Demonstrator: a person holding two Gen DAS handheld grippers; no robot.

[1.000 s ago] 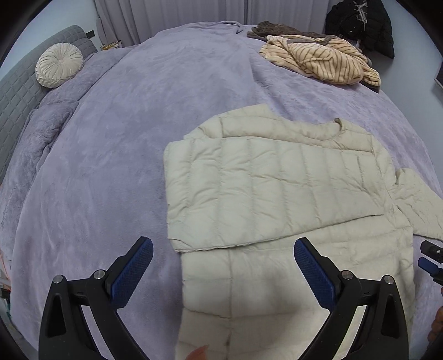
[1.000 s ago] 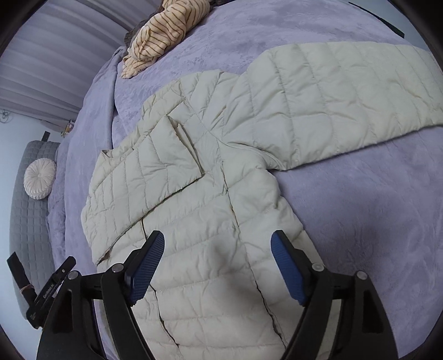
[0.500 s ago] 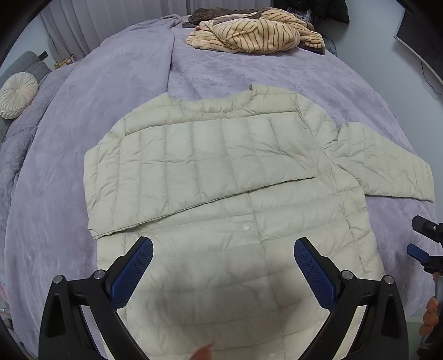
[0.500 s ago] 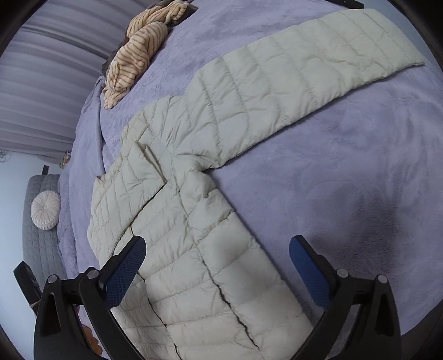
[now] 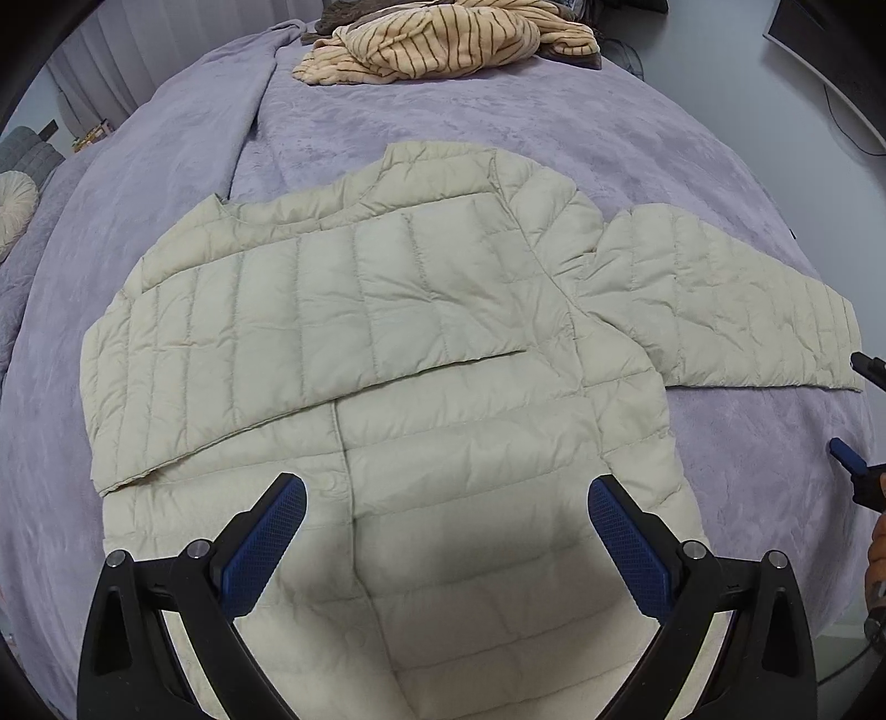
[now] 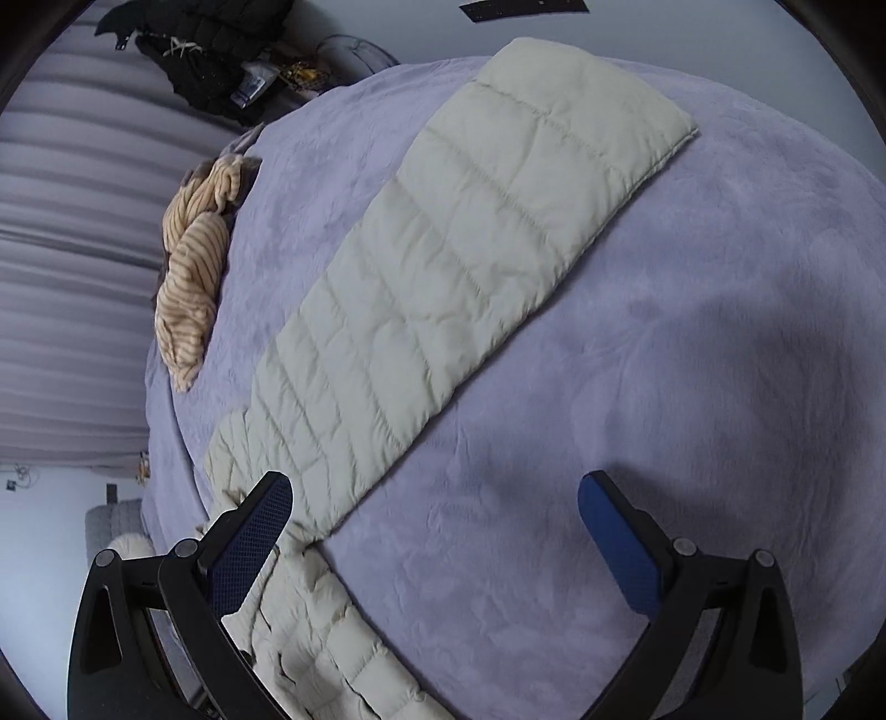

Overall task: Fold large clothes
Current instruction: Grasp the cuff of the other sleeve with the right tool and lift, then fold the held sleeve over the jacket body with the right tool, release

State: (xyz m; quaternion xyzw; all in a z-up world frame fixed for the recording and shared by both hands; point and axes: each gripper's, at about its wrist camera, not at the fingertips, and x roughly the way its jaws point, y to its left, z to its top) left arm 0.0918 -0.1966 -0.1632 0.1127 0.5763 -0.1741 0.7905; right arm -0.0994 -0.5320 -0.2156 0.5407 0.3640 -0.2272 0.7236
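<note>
Purple plush blanket (image 5: pixel 637 138) covers the bed, and the cream puffer jacket (image 5: pixel 443 443) lies flat on it, front up, roughly mid-bed. One sleeve is already folded across the chest (image 5: pixel 310 315); the other sleeve (image 6: pixel 459 266) is laid straight out to the side, flat, cuff at the far end.

Left gripper (image 5: pixel 446 545) hovers above the jacket's lower body, jaws wide apart, holding nothing. Right gripper (image 6: pixel 434 545) is over bare blanket just beside the outstretched sleeve, jaws also spread, empty; one pad sits over the armpit area.

Risks, as a judgement:
- Puffer fabric is slick & springy, so a shallow pinch on the sleeve prob slips out mid-fold.
- Pinching too deep could catch the blanket pile w/ the sleeve and drag it along.
- Lifting the sleeve w/o the left side pinning the body may shift the whole jacket and undo the folded sleeve.

Striped garment (image 5: pixel 443 44) sits well apart at the far edge, no interference.
</note>
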